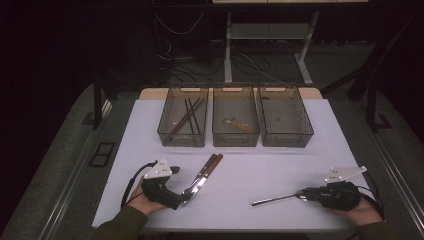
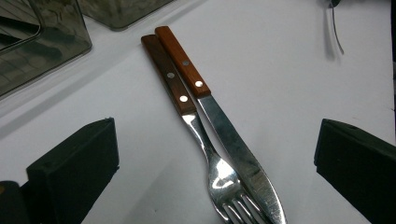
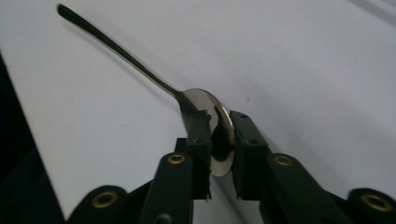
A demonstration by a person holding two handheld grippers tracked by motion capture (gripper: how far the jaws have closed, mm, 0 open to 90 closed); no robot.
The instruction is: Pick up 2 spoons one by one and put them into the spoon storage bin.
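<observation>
1. At the near right of the white table, our right gripper is clamped on the bowl of a spoon, its handle pointing away toward the table's middle. We judge the hold thin: the jaws pinch the curved bowl edge-on, so the spoon could pivot or slide out when lifted.
2. At the near left, our left gripper stands wide open, holding nothing, its jaws set either side of a fork and a knife lying touching, side by side, wooden handles toward the bins.
3. Closing here could catch both at once, or push one over the other, since the two lie pressed together.
4. Three clear bins stand in a row at the far side; a drop on the way would likely land on bare table.
5. The fork's tines and the knife's tip are cut off at the bottom edge of the left gripper view.
6. The bins' contents are dim: thin dark sticks in the left one, a pale piece in the middle, and we cannot tell what lies in the right.
</observation>
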